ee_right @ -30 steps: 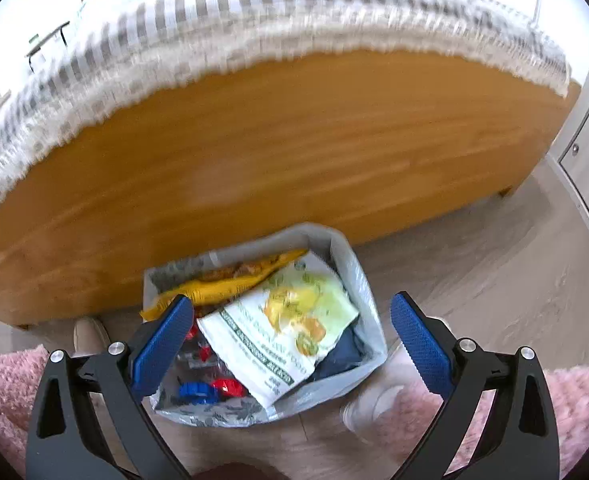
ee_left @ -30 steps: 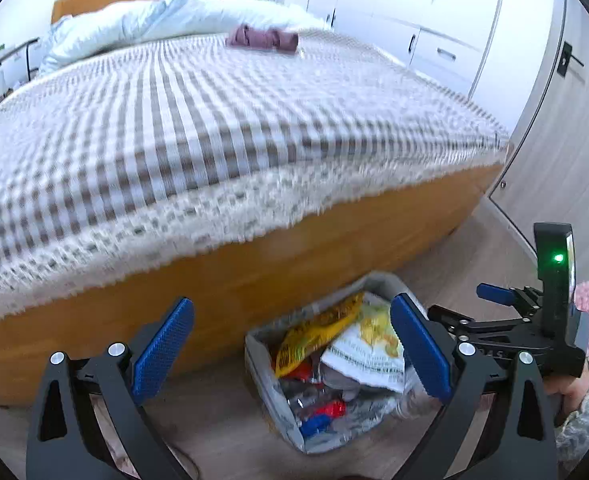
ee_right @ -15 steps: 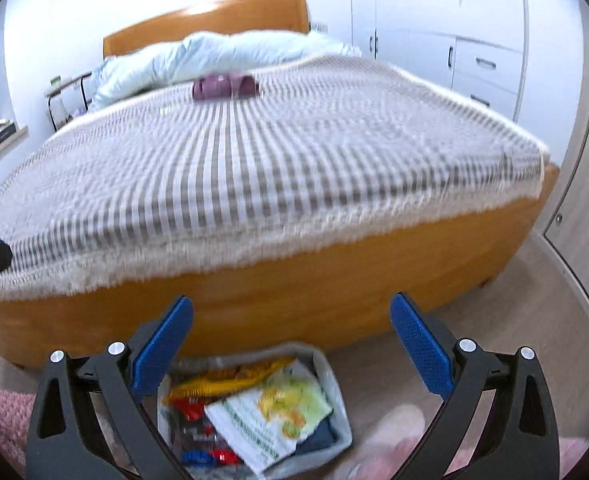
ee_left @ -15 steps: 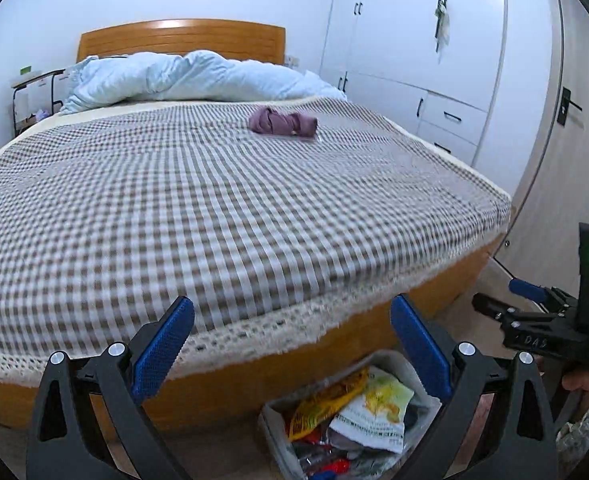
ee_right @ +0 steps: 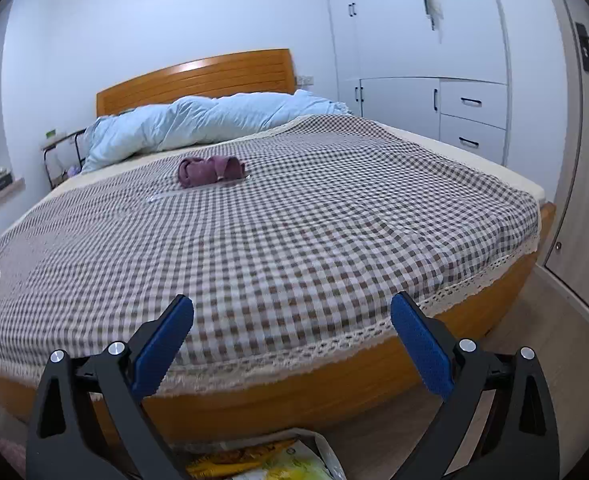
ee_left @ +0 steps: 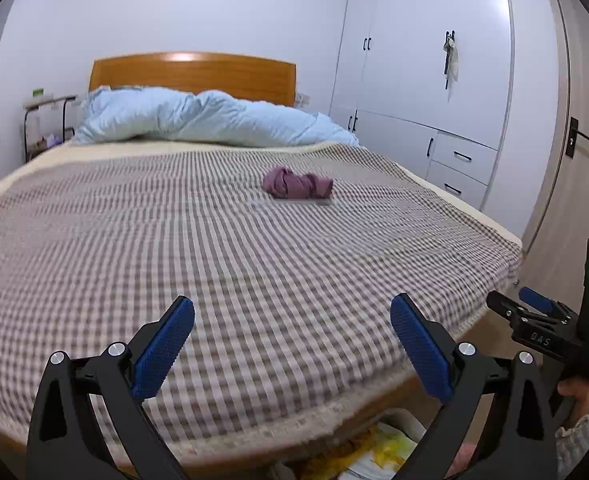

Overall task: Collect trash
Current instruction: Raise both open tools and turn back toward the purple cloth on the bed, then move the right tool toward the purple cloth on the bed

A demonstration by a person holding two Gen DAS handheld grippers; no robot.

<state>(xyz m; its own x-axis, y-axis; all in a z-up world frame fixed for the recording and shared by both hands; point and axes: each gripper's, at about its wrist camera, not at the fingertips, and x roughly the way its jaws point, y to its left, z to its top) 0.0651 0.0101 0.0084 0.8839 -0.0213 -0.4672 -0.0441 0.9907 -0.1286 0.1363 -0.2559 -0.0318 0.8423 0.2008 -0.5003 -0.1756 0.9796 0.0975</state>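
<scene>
**Both grippers lifting off the trash bag toward the bed**

Rising from the floor, both cameras are now looking across the bed instead of down into the bag; a second ago the bag filled the lower middle of each view, and now only its top is peeking in at the bottom edge.

Nearest, the left gripper (ee_left: 292, 344) is hanging with its blue pads wide apart and nothing between them; the right gripper (ee_right: 292, 344) is doing the same. In the left view the right gripper is also showing at the far right, a green light glowing on it and a person's hand (ee_left: 574, 394) wrapping its handle.

Just below, the trash bag (ee_right: 326, 450) is sitting on the floor against the wooden bed frame (ee_right: 294, 384), with yellow snack wrappers (ee_right: 250, 462) showing inside it.

Beyond, the checked bedspread (ee_right: 314, 232) is stretching away, looking mostly clear. Further up, a crumpled purple cloth (ee_right: 210, 170) is lying on it, with what looks like a thin clear wrapper (ee_right: 158, 198) just beside it, too small to be sure. At the far end a pale blue duvet (ee_right: 214, 120) is bunching against the headboard.

Judging the risks: the clear scrap could be missed against the checks, the cloth could be mistaken for trash, and a low pinch could snag the bedspread.
</scene>
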